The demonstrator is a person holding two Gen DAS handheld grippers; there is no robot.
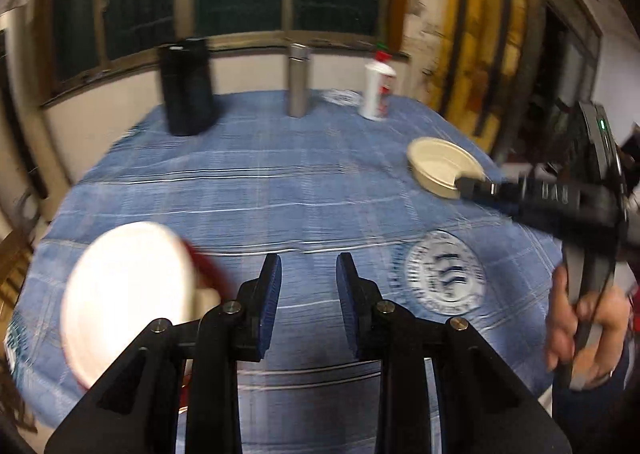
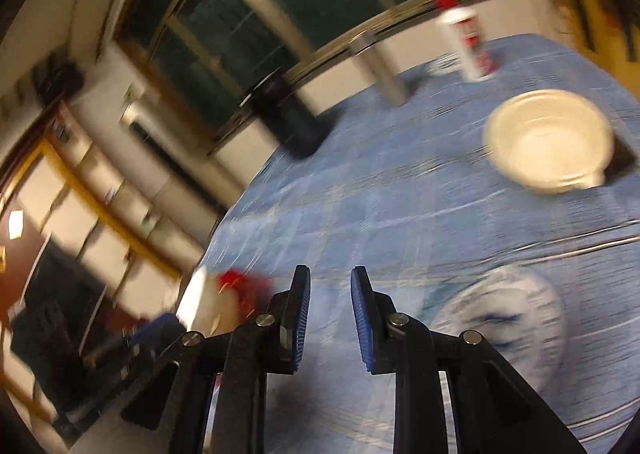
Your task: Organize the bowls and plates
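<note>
**Both grippers empty over the cloth, bowl and plate still apart**

While neither tool holds anything, we judge the step in hand to be an approach: the left gripper and the right gripper each show a narrow gap between the blue pads, with only the blue checked tablecloth visible through it. The cream bowl sits upright toward the far right of the table, and the white plate lies near the left edge with something red at its rim — too blurred for us to name.

To do this well, we would slow down first; both views are smeared, and a rim grasp needs a steady line. We would widen the jaws before reaching either dish, since the present gap looks tight for anything thicker than a rim. For the bowl, we would bring one pad inside the wall and one outside, then close gently. For the plate, flat on soft cloth, we would slide a pad under the edge rather than press down on it.

From the left wrist we see what the right cannot: the right tool's black fingers reaching toward the bowl's near rim — whether touching, we cannot tell — and the person's hand on its handle. That view also shows most of the plate. From the right wrist we get the whole bowl, unobstructed, and only a sliver of the plate.
</note>
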